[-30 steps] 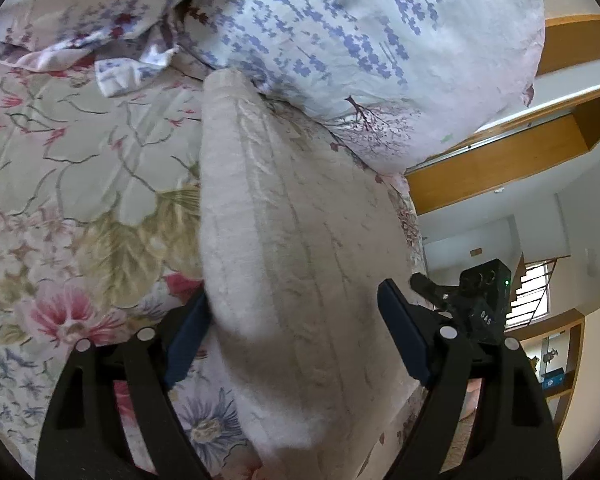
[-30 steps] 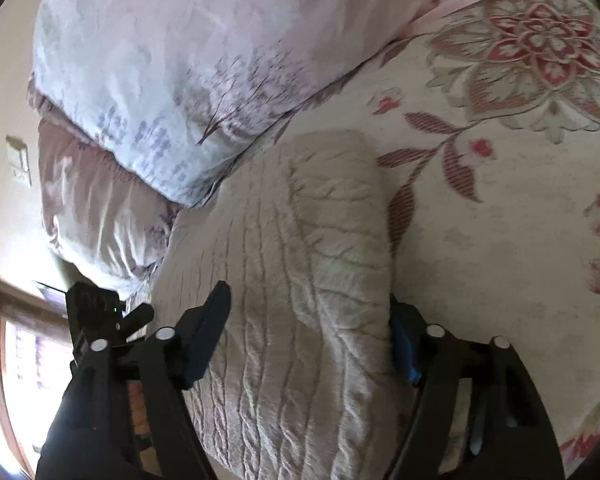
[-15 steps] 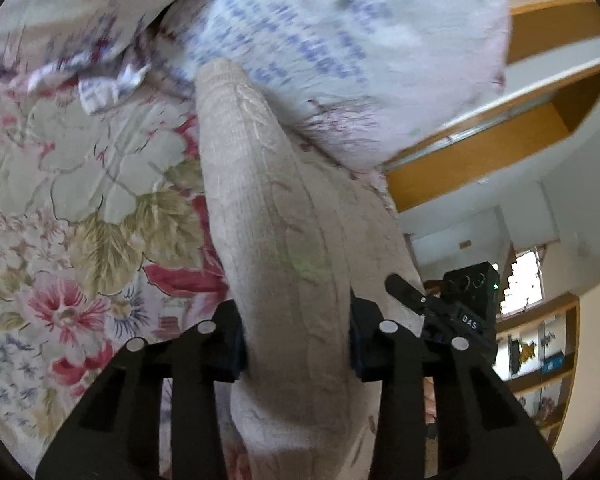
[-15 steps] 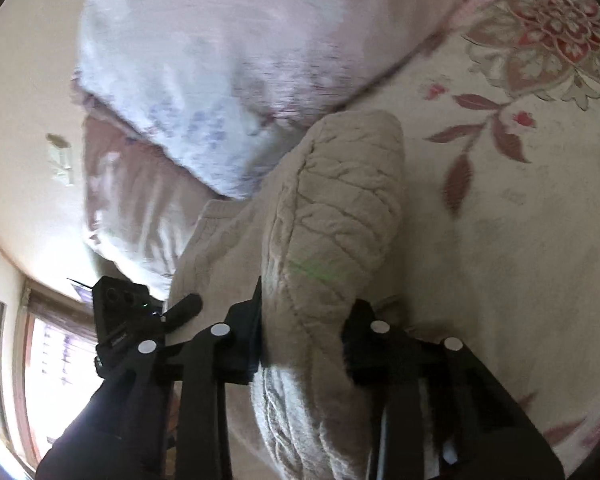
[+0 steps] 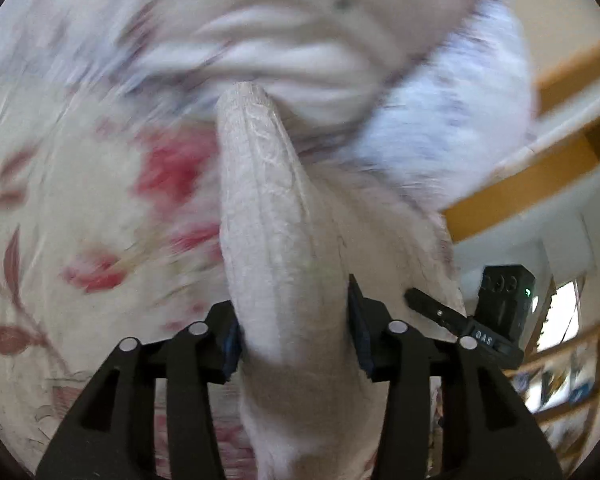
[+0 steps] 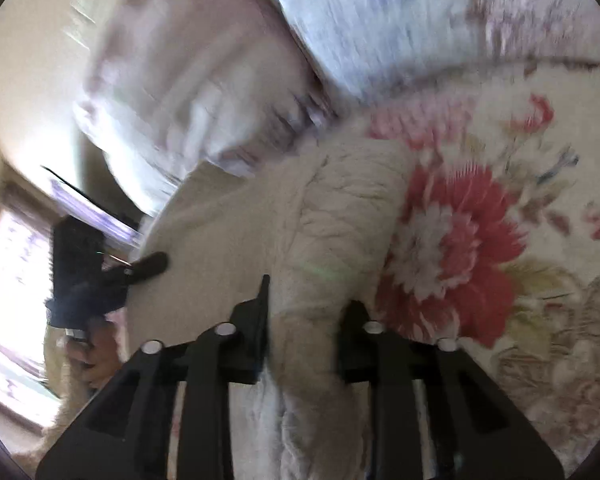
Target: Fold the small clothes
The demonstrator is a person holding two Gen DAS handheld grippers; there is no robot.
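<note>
Your fingers [image 5: 358, 320] are clamped on opposite ends of the cream knit garment [image 5: 276, 240]: the left gripper [image 5: 294, 334] pinches one bunched edge and the right gripper [image 6: 302, 334] the other, both having eased open slightly around the thick knit. That likely lets you carry one edge as a straight fold line. The garment hangs between them above the floral bedspread [image 6: 480, 240], near the pillows [image 5: 440, 128].

Black fingers [image 5: 224, 344], blue pads, silver screws
</note>
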